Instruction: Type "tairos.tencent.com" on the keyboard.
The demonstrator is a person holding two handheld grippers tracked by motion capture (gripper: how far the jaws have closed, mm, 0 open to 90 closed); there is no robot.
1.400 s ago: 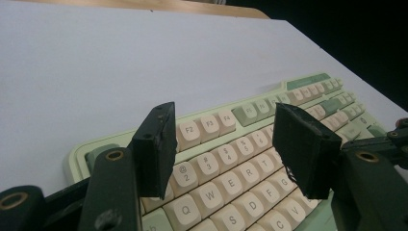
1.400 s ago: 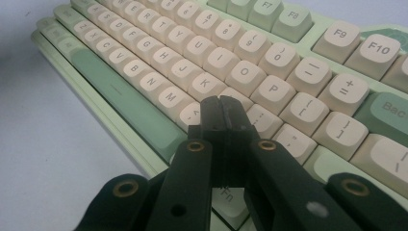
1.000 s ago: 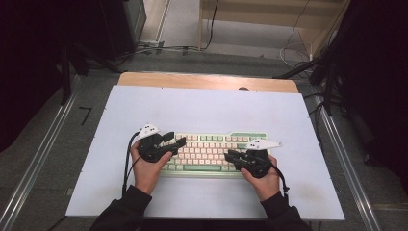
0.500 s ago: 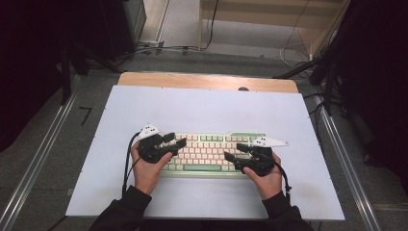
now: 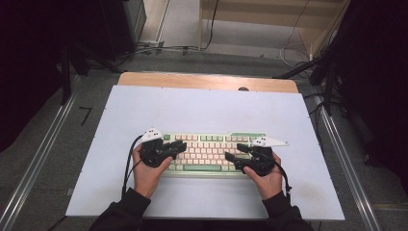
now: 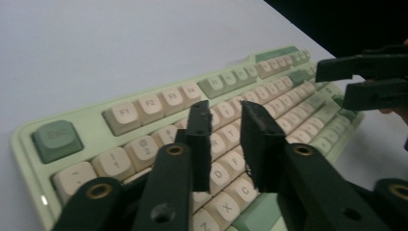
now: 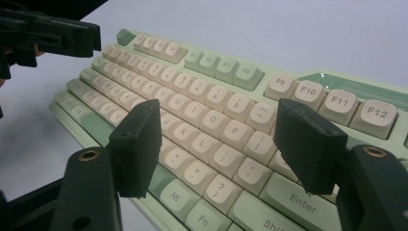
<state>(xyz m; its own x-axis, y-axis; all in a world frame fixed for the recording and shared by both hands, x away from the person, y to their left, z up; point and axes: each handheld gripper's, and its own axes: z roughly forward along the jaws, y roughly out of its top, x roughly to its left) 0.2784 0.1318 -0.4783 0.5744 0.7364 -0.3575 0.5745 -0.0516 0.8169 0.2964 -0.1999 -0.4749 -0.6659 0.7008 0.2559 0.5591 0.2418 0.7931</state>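
1. My left gripper (image 6: 226, 144) has just been closing; its jaws stand narrowly apart over the letter keys, nothing between them that I can see gripped.
2. My right gripper (image 7: 221, 139) gapes wide, empty, above the keys near Enter.
3. The keyboard (image 5: 211, 149) lies directly beneath both, on the white table (image 5: 202, 106).
4. At twelve o'clock, past the far edge of the table, cables (image 5: 159, 47) trail on the floor.

Before you, a pale blue-white mat (image 5: 207, 113) covers the table; a wooden strip (image 5: 207, 81) runs bare along its far edge. Cables (image 5: 168, 48) trail over grey carpet (image 5: 43, 144) beyond, beneath a light wooden shelf unit (image 5: 269, 14).
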